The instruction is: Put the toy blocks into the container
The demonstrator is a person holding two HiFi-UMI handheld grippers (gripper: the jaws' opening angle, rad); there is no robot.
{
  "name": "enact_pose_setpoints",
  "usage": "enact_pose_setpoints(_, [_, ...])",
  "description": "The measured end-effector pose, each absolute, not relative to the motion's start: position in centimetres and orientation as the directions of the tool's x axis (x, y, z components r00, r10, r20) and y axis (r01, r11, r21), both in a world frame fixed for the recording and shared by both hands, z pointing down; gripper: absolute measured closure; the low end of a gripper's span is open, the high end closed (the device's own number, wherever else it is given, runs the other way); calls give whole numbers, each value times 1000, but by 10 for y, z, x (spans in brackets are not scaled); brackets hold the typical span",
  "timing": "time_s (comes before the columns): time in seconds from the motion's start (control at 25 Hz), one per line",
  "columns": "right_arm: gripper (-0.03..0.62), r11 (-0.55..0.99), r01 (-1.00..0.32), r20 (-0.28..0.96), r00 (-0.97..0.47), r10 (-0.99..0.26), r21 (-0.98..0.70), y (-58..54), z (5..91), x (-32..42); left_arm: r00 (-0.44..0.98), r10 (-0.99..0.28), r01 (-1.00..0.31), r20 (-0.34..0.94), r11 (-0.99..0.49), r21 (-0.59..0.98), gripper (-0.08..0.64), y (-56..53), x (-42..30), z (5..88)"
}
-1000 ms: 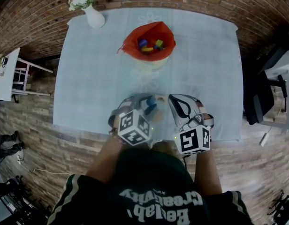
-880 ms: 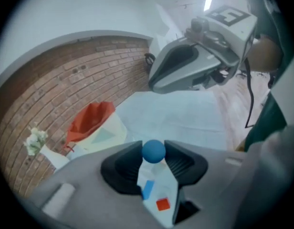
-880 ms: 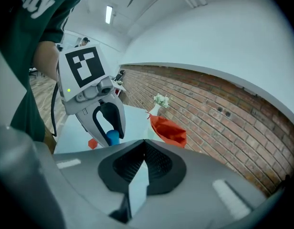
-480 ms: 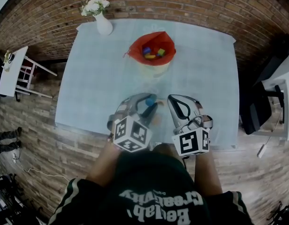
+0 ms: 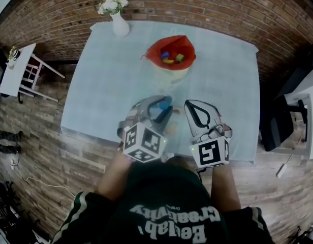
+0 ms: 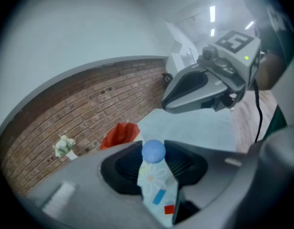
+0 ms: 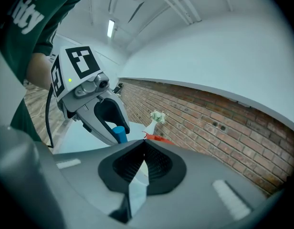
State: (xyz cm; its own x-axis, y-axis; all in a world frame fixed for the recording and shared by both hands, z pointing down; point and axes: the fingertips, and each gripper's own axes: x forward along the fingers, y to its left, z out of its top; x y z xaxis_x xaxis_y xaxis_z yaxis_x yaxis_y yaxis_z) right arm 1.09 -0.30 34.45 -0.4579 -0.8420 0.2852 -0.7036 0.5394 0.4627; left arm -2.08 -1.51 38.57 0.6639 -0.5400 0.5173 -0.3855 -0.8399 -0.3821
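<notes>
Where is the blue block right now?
Head view, lower centre: the blue block sits clamped in the left claw over the table's near edge, well short of the red container.

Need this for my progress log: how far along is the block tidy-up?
Done: several blocks lie in the red container. In hand: the left gripper is shut on a blue block above the table; the right gripper is shut and empty. Left: dropping that block in, plus what look like a small blue piece and a red piece on the table below.
</notes>
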Motion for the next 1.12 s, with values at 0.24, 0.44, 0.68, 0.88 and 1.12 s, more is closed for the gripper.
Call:
enact_pose_setpoints(0.24, [586,516,-724,284,-431,-857,457,-33,340,9,671,-538,-385,510,-841,-380,416,-44,-29,381])
enact_pose_setpoints(0.44, [586,492,-748,287,-401,-870,445,-67,334,4,693,-539,-384,480,-838,-386,416,-82,-36,370])
enact_pose_setpoints(0.68, [586,444,-773,270,-356,-895,452,-100,324,2,724,-517,-351,457,-846,-401,416,-116,-33,360])
enact_pose_setpoints(0.88, [587,452,-771,281,-358,-890,448,-118,322,6,731,-514,-356,449,-849,-390,416,-137,-23,357])
enact_pose_setpoints(1.12, [586,464,-774,279,-374,-884,431,-143,327,23,722,-526,-381,450,-845,-376,416,-161,-5,365])
